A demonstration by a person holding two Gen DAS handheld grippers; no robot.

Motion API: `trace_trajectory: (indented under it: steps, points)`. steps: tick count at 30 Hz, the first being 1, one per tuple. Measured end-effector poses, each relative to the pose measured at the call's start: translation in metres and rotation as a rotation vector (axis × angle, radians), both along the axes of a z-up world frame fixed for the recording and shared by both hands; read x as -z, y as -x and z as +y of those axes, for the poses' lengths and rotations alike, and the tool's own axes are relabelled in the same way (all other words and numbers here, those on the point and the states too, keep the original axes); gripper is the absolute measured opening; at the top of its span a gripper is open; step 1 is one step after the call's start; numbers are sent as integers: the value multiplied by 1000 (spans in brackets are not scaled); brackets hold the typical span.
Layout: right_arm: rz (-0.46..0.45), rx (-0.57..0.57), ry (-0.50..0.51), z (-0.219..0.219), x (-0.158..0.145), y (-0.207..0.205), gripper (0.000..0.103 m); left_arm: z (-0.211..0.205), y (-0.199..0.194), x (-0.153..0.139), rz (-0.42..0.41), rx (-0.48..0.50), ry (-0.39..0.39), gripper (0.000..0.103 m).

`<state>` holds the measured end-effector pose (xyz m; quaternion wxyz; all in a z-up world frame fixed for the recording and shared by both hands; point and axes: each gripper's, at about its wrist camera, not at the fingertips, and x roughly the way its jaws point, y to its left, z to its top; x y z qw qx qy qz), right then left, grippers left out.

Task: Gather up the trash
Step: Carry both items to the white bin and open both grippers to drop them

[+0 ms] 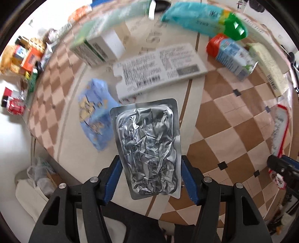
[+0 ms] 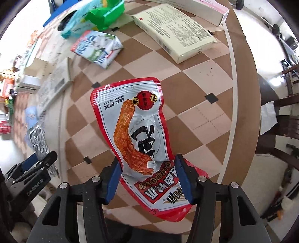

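My left gripper (image 1: 149, 168) is shut on a crumpled silver foil pouch (image 1: 147, 145) and holds it above the round checkered table (image 1: 233, 130). My right gripper (image 2: 147, 172) is shut on a red and white snack packet (image 2: 138, 134) printed with an orange chicken foot, held above the same table (image 2: 201, 119). The right gripper (image 1: 280, 166) with its packet shows at the right edge of the left wrist view. The left gripper (image 2: 37, 164) with the foil pouch (image 2: 37, 138) shows at the lower left of the right wrist view.
On the table lie a blue wrapper (image 1: 95, 112), a long white box (image 1: 158, 69), a milk carton (image 2: 97, 48), a teal and green bag (image 2: 89, 16), a cream box (image 2: 175, 30) and a green-white box (image 1: 93, 48). Snack clutter (image 1: 20, 56) lies far left. Chairs (image 2: 284, 119) stand right.
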<state>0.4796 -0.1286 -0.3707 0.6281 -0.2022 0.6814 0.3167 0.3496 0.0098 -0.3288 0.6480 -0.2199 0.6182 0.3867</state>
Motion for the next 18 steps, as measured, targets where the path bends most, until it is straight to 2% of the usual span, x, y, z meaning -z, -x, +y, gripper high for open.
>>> trace_trajectory:
  steps: [5,6,7,10,13,18]
  points:
    - [19,-7,-42,-4,-9,10,55,-9,-19,-21,-26,36,-84,59]
    - [19,-11,-43,-6,-6,11,36,-10,-24,-24,-34,40,-90,59]
    - [14,-14,-51,-7,-5,15,36,-12,-10,-27,-41,41,-88,59]
    - [48,-47,-26,3,1,19,36,-12,-12,-23,-35,30,-70,59]
    - [44,-28,-44,1,1,17,36,5,27,-7,-33,5,-38,59]
    - [78,20,-118,-5,-11,15,35,0,36,-3,-41,-15,-28,59]
